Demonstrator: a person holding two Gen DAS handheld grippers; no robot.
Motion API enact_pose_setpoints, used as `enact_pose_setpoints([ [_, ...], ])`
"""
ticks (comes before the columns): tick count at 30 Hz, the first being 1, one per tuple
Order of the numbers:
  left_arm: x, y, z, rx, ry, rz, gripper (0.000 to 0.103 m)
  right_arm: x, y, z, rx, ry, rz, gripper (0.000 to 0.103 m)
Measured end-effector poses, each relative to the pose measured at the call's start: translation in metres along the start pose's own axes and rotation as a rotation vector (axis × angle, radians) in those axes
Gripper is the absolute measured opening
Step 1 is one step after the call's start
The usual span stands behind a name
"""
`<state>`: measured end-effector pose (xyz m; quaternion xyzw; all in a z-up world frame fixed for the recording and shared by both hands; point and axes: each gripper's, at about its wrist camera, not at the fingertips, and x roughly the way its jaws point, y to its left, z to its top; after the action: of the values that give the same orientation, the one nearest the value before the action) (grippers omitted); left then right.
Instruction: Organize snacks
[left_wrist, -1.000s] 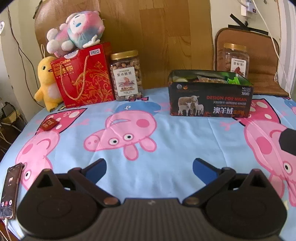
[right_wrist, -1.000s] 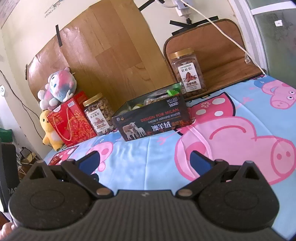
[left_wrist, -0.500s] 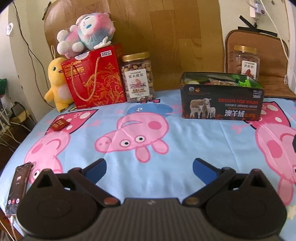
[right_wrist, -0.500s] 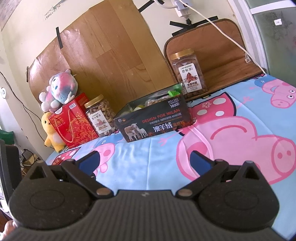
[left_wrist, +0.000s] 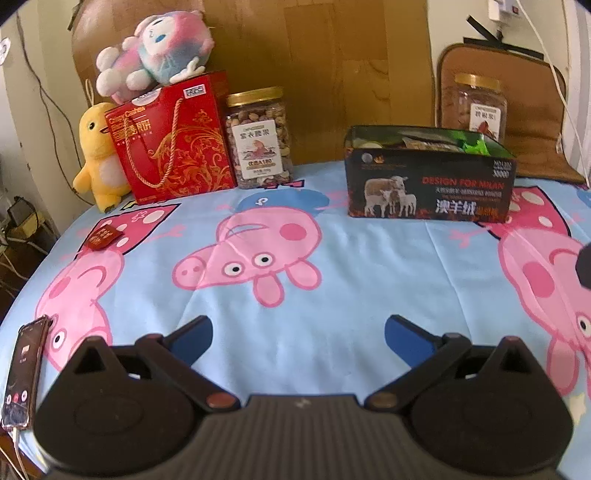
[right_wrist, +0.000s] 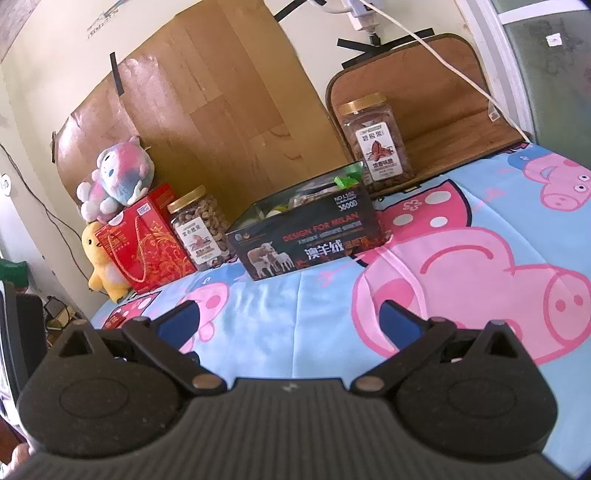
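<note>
Tongs: we see left tongs (left_wrist: 298, 330) and right tongs (right_wrist: 287, 317) spread apart, empty.
Progress: snack box (left_wrist: 430, 179) holds packets; red packet (left_wrist: 104, 237) remains out.

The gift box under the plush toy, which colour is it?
The gift box is red with gold swirls; the left wrist view shows it best.

Dark open-topped box (left_wrist: 430, 184), printed with sheep and red lettering, stands upright at the rear of the cartoon-pig cloth; packets, one green, show above its rim. Small red packet (left_wrist: 104, 236) lies flat, well apart to the left. Gold-lidded nut jar (left_wrist: 259, 138) stands upright; a second gold-lidded jar (right_wrist: 376, 140) stands just behind the box
</note>
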<state>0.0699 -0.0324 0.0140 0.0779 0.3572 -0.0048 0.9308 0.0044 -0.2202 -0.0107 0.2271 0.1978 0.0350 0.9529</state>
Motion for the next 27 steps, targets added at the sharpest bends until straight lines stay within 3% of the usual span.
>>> enact_pose_setpoints([
  [27,0.0078,-0.0095,-0.0061,0.030,0.046,-0.023,0.103,0.0043,-0.0080,-0.0013,0.026,0.015,0.003,0.103],
])
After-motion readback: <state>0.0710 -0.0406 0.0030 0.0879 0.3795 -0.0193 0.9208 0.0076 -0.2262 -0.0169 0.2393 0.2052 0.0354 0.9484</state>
